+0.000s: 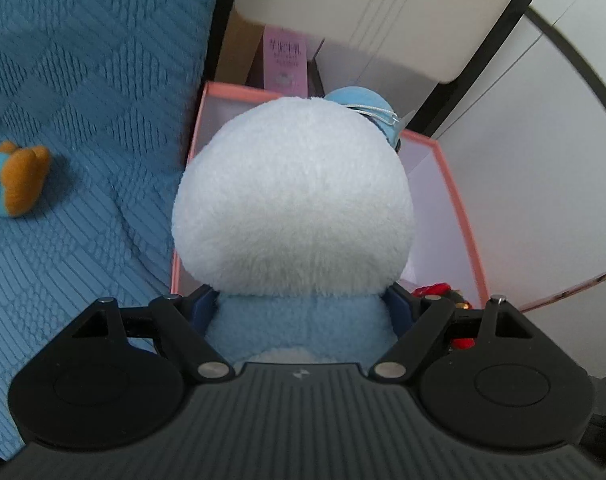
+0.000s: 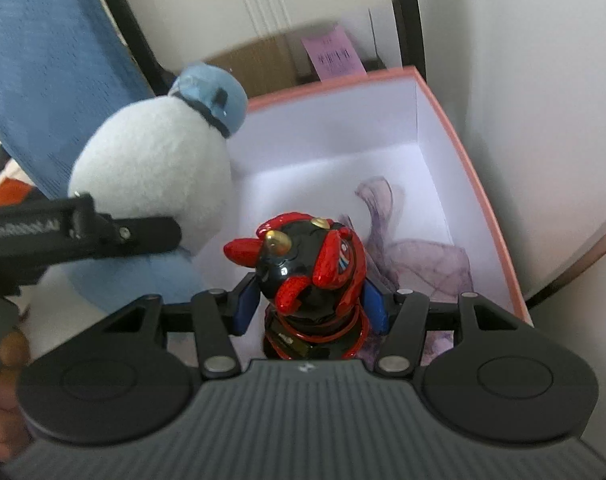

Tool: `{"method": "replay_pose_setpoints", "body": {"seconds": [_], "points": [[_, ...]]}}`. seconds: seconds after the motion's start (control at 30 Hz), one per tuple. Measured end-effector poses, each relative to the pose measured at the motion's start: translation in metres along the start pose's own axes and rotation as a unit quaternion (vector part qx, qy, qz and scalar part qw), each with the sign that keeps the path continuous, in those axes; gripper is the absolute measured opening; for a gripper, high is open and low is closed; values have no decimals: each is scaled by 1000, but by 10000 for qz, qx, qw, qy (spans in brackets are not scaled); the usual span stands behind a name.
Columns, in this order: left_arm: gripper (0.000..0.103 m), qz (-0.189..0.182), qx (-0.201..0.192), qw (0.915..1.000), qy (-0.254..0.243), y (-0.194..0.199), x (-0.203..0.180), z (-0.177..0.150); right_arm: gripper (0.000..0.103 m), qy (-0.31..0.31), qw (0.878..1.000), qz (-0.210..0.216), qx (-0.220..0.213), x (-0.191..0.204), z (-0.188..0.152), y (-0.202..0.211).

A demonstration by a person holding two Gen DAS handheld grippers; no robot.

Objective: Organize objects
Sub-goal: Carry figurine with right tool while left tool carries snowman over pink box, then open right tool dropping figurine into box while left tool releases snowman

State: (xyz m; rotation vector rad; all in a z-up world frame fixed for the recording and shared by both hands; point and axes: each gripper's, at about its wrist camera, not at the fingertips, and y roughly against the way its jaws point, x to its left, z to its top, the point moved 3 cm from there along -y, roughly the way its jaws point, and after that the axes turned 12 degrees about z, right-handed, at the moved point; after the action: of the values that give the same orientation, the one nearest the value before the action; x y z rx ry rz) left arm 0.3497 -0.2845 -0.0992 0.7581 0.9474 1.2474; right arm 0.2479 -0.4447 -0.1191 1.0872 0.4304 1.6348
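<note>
The left gripper (image 1: 303, 308) is clamping a plush toy (image 1: 293, 188) by its light-blue body, the blue pads pressing into the fabric on both sides, with the jaws standing wide because the body is thick. The toy's big white head is filling the middle of the left wrist view, and its small blue cap (image 1: 363, 108) is sitting on the far side of the head. The gripper is pointing steeply downward, holding the toy over the near left corner of the pink box (image 1: 463, 216).

The right gripper (image 2: 309, 300) is gripping a glossy black and red figurine (image 2: 311, 276), the blue pads squeezing it on either side at about half spread. This gripper is also tilting steeply downward, and the figurine is hanging inside the box's outline near its near edge, above the white interior. Whether it is touching the bottom cannot be told. A piece of sheer purple fabric (image 2: 415, 248) is lying on the box floor toward the right wall.

In the right wrist view the left gripper is coming in from the left edge, with the plush toy beside the figurine, the two close but apart. A small blue and orange plush (image 1: 15, 180) is lying on the blue textured cover (image 1: 83, 80), well apart from the box.
</note>
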Motion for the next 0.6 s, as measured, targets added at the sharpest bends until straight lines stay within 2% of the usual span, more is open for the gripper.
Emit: {"method": "replay_pose_setpoints", "body": {"seconds": [0.23, 0.3, 0.47, 0.6], "points": [[83, -74, 20, 10000, -7, -15, -4, 3, 58, -145, 9997, -97, 178, -20, -7, -16], [83, -182, -88, 9998, -67, -10, -6, 2, 58, -206, 9995, -110, 200, -25, -5, -17], [83, -2, -253, 9988, -424, 2, -20, 7, 59, -280, 9992, -185, 227, -31, -2, -16], [83, -92, -322, 9985, -432, 18, -21, 7, 63, -417, 9989, -166, 146, -33, 1, -7]]}}
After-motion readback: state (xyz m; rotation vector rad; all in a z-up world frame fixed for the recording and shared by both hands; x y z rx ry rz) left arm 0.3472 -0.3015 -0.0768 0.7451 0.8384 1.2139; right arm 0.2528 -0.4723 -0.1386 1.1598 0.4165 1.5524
